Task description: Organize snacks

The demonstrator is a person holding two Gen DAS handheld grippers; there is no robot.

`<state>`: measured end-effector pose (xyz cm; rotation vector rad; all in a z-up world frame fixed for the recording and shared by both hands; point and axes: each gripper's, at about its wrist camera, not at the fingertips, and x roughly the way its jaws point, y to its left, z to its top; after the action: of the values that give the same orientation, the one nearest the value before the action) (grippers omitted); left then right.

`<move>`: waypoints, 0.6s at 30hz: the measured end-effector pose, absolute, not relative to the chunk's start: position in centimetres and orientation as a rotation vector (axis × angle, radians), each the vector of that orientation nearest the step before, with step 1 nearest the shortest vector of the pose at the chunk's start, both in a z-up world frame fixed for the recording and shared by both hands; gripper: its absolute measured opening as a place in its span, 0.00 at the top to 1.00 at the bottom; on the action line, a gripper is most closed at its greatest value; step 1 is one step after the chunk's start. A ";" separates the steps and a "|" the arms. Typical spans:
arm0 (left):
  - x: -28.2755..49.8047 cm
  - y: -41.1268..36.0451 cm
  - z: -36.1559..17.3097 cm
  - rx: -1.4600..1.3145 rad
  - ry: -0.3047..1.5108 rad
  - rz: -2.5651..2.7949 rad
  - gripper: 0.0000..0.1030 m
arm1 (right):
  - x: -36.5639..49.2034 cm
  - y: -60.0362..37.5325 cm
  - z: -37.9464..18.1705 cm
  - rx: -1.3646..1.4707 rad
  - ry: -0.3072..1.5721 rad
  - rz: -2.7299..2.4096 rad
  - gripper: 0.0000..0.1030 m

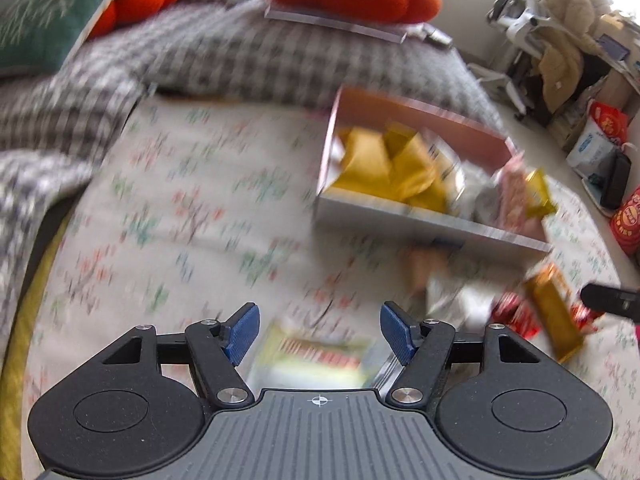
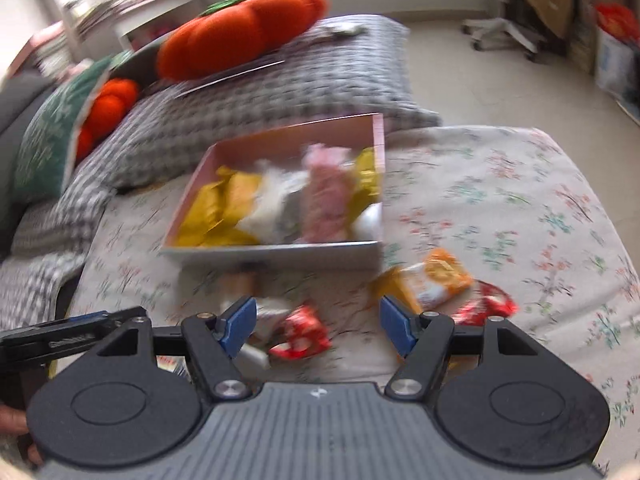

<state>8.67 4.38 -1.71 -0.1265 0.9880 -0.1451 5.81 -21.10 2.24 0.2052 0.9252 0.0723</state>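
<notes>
Loose snacks strewn on the bed just in front of the pink box [image 2: 280, 148], on its near-wall side. Nearest to the right gripper [image 2: 318, 330]: a red packet [image 2: 302, 332], lying between the blue pads and a little toward the left one, long axis slanting roughly across the gap. Beside it, toward the left pad, a white wrapper [image 2: 256, 354], blurred. Further right of the red packet, an orange-and-white packet [image 2: 438, 278] and a second red packet [image 2: 486, 306], both outside the right pad. Jaws of the right gripper wide, holding nothing.

Under the left gripper [image 1: 320, 334], a yellow-green packet with red print [image 1: 316, 362], flat on the bed, long axis across the gap, well short of the box. Jaws here wide too, empty. Off to its right, a gold bar-shaped packet [image 1: 554, 312] among red wrappers.

Box already part filled: yellow, white and pink packets inside.

Judged from this: right side better placed for the red packet, left for the yellow-green one. Heavy motion blur, so exact edges uncertain.

Around all this, floral bed sheet [image 2: 500, 200], checked blanket [image 2: 280, 92] beyond the box, orange pumpkin cushion [image 2: 244, 34] on top.
</notes>
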 end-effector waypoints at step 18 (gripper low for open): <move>7.5 2.7 -5.6 0.036 1.034 -0.218 0.50 | 6.6 -17.2 -0.7 0.195 1.028 0.124 0.38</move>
<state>7.50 2.73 -5.59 0.0358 1.0341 -0.2179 6.58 -17.23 -0.72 0.1955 1.0283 0.1245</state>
